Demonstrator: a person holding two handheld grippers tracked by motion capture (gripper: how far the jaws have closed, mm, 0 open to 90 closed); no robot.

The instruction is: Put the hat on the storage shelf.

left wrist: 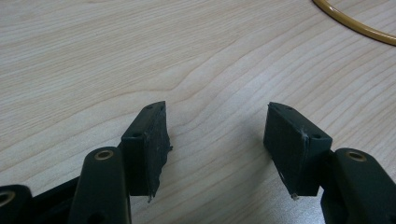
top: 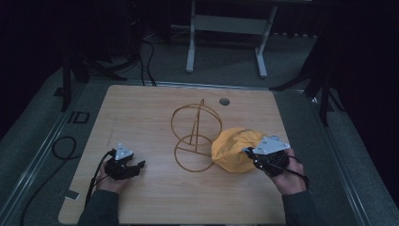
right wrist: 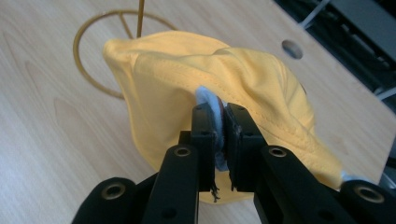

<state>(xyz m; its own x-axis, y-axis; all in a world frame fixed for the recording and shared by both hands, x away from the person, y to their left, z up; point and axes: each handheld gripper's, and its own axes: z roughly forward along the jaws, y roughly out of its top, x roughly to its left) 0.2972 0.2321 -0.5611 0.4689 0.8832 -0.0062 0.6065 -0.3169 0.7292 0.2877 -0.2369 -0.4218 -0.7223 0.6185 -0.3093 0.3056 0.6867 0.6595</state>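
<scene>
Yellow cap (top: 234,149) is lying crumpled on the right half of the wooden table (top: 141,117), its left edge meeting the gold wire stand (top: 195,136), as the right tongs (top: 250,153) are clamping a fold of its fabric. In the right gripper view the two black jaws of those tongs (right wrist: 219,140) are pressing tight together on the cloth (right wrist: 187,74), with a scrap of pale lining showing just above them. Behind the cap, the stand's flat ring (right wrist: 93,51) is resting on the wood and a thin upright rod is rising from it. A round hole (top: 224,101) is sitting in the table near its far edge. Well apart, on the left side, the left tongs (top: 136,165) are resting low over bare wood; in the left gripper view their jaws are standing wide apart with nothing between them (left wrist: 217,140), and a curve of the gold ring (left wrist: 355,25) is crossing the upper right corner
</scene>
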